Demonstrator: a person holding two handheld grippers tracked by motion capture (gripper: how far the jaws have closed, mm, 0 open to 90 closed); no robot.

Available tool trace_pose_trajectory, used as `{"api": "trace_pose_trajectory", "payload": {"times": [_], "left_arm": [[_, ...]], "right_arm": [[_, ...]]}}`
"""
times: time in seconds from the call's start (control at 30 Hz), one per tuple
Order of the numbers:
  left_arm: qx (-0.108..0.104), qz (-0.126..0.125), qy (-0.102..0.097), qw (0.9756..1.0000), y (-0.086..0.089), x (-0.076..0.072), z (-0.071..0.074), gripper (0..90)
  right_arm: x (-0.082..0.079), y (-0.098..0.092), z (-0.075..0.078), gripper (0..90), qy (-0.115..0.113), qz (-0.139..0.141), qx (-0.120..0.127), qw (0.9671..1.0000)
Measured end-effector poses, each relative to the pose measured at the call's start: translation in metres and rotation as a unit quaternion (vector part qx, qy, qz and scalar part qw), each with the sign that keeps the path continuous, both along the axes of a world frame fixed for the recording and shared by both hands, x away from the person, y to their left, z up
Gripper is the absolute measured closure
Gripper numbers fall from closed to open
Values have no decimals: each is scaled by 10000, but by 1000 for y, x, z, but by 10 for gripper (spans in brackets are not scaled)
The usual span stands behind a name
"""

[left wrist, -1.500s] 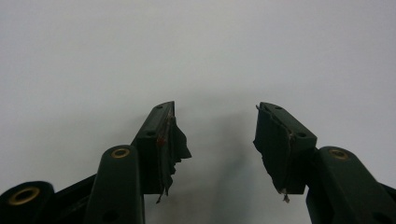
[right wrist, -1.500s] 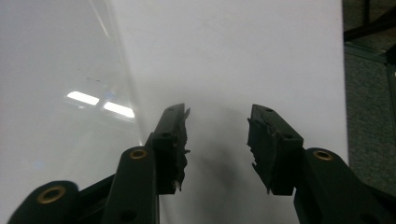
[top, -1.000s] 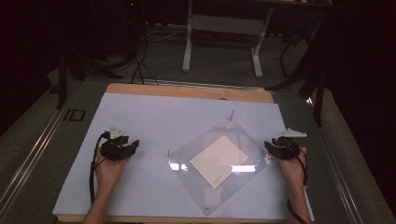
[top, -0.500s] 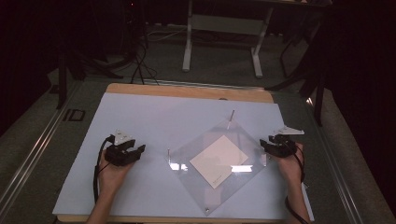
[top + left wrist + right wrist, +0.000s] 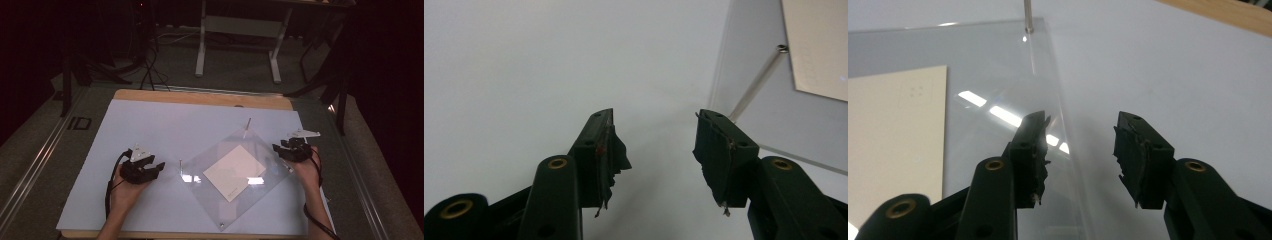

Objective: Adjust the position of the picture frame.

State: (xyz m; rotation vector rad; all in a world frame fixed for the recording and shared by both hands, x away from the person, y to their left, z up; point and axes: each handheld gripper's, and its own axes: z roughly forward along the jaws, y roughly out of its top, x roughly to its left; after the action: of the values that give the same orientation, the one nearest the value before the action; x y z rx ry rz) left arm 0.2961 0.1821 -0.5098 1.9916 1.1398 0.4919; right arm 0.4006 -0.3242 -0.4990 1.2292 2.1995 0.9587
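Both hands have shifted since a second ago: the left gripper [image 5: 150, 167] has slid toward the centre of the white rectangular table sheet [image 5: 165, 130], closing in on the clear square acrylic plate [image 5: 280, 177], and the right gripper [image 5: 284, 150] has moved a little toward that plate's right corner. Seen from the high view, the plate lies flat as a diamond at about 4 o'clock from the sheet's middle, with a cream square card [image 5: 233, 171] under or on its centre and thin metal pins [image 5: 248, 124] standing at its corners. Left gripper, at 9 o'clock of the plate, points toward the plate's left corner but stays just short of it. In the left gripper view its two black jaws stand wide apart with nothing between them, bare white sheet beneath, and the plate's edge and a pin [image 5: 758, 82] lie ahead at 1 o'clock. Right gripper sits at 3 o'clock of the plate. In the right gripper view its jaws have just been closing a little yet remain well parted, straddling the plate's edge [image 5: 1063, 125], which runs up between them; the pads do not press on it.
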Motion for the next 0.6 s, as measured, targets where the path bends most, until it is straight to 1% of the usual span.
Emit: {"api": "trace_pose_trajectory", "payload": {"times": [0.07, 0.13, 0.3, 0.6], "left_arm": [[14, -33, -10, 10000, -2, -1, 1, 504], [8, -76, -15, 10000, -4, -2, 1, 506], [12, -237, -27, 9997, -13, -4, 2, 513], [2, -444, -4, 9990, -25, -6, 2, 524]], "right_arm": [[1, 1, 1, 555, 8, 23, 0, 10000], [5, 4, 4, 556, -7, 115, 2, 9999], [12, 7, 7, 557, -39, 150, 63, 9999], [21, 14, 7, 570, -43, 248, 162, 9996]]}}
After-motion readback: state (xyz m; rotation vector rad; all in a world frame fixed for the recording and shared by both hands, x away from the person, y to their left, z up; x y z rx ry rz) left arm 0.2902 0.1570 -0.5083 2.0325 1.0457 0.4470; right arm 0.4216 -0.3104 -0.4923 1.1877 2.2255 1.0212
